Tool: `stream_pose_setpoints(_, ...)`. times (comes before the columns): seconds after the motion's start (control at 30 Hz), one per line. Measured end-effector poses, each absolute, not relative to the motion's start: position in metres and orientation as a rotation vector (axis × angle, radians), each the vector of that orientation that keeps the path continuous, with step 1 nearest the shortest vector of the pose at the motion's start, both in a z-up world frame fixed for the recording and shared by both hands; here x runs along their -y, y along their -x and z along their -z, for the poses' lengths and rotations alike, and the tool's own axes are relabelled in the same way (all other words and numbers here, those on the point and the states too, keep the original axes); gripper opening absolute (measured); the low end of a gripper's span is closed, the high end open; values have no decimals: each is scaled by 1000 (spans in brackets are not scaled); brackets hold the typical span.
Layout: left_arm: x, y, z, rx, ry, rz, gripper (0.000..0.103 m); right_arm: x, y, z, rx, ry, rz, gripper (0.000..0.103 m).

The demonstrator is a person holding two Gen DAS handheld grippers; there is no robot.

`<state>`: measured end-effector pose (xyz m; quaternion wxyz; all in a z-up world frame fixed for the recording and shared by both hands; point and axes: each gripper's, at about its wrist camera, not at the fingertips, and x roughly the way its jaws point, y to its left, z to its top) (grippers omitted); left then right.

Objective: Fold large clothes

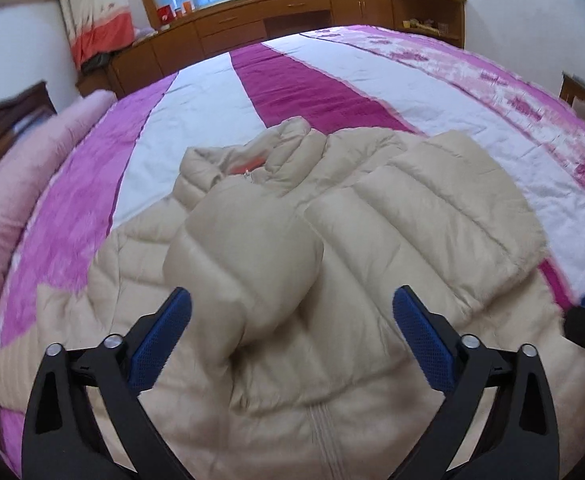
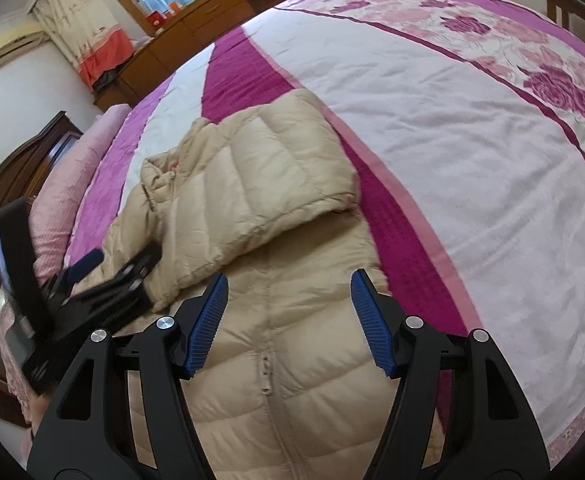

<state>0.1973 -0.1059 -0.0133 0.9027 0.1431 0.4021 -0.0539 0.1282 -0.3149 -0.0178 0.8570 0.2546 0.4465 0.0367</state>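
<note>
A beige puffer jacket [image 1: 332, 216] lies zipper-up on the bed, collar away from me, with both sleeves folded across its chest. It also shows in the right wrist view [image 2: 252, 184]. My left gripper [image 1: 290, 316] is open and empty, its blue pads either side of the left sleeve's cuff [image 1: 244, 256], just above it. My right gripper [image 2: 288, 300] is open and empty above the jacket's zipper [image 2: 266, 372], below the right sleeve's cuff [image 2: 332, 200]. The left gripper is also seen in the right wrist view [image 2: 88, 264], at the left.
The bed has a pink, magenta and white striped quilt [image 1: 304, 80] with a floral band [image 2: 532, 72] at the right. A rolled pink blanket [image 1: 20, 184] lies along the left. Wooden cabinets [image 1: 292, 16] and a window stand beyond the bed. A dark headboard [image 2: 20, 168] is at the left.
</note>
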Motion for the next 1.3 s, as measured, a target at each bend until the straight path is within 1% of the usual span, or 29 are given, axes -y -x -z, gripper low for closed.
stream_pose_setpoints(0.07, 112, -206, 20, -830, -334, 85, 92, 320, -127, 21, -941, -546, -72, 64)
stream_pose_setpoints(0.13, 114, -208, 23, -823, -358, 67, 86, 323, -127, 23, -943, -550, -67, 64)
stream_pose_setpoints(0.17, 114, -211, 24, -823, -366, 64, 73, 324, -127, 24, -944, -549, -66, 64)
stream_pose_setpoints(0.2, 113, -213, 25, -830, -368, 64, 57, 324, -129, 25, -945, -548, -66, 64)
stream_pose_setpoints(0.23, 111, -215, 25, -841, -363, 65, 49, 324, -129, 26, -946, -547, -64, 64)
stream_pose_setpoints(0.3, 106, -217, 23, -845, -338, 87, 21, 325, -133, 25, -943, -546, -61, 64)
stream_pose_setpoints(0.4, 89, -214, 5, -818, -280, 93, 14, 328, -137, 23, -924, -547, -62, 64)
stream_pose_setpoints(0.53, 54, -211, -22, -773, -157, 109, 13, 331, -152, 23, -908, -534, -73, 64)
stream_pose_setpoints(0.67, 10, -210, -36, -762, -28, 92, 13, 341, -178, 29, -915, -552, -60, 64)
stream_pose_setpoints(0.8, -29, -207, -28, -779, 24, 35, 13, 344, -194, 31, -914, -538, -52, 64)
stream_pose_setpoints(0.87, -48, -209, -16, -817, 45, -1, 13, 343, -198, 32, -917, -523, -54, 64)
stream_pose_setpoints(0.93, -64, -208, -4, -860, 78, -26, 17, 341, -202, 34, -920, -509, -61, 64)
stream_pose_setpoints(0.97, -69, -206, 0, -865, 86, -38, 29, 340, -203, 35, -920, -506, -64, 64)
stream_pose_setpoints(1.0, -74, -205, 3, -869, 89, -44, 53, 339, -205, 36, -922, -499, -66, 64)
stream_pose_setpoints(1.03, -77, -202, 4, -868, 90, -47, 64, 338, -206, 38, -925, -490, -66, 64)
stream_pose_setpoints(1.07, -81, -199, 4, -851, 90, -44, 71, 338, -208, 39, -927, -481, -66, 64)
stream_pose_setpoints(1.2, -83, -204, 11, -869, 61, -28, 70, 339, -215, 45, -939, -466, -60, 64)
stream_pose_setpoints(1.23, -83, -208, 17, -891, 58, -35, 67, 339, -216, 46, -941, -467, -63, 64)
stream_pose_setpoints(1.27, -82, -210, 21, -906, 55, -39, 55, 339, -218, 48, -944, -467, -67, 63)
stream_pose_setpoints(1.3, -81, -214, 27, -932, 43, -48, 42, 338, -219, 49, -946, -461, -75, 51)
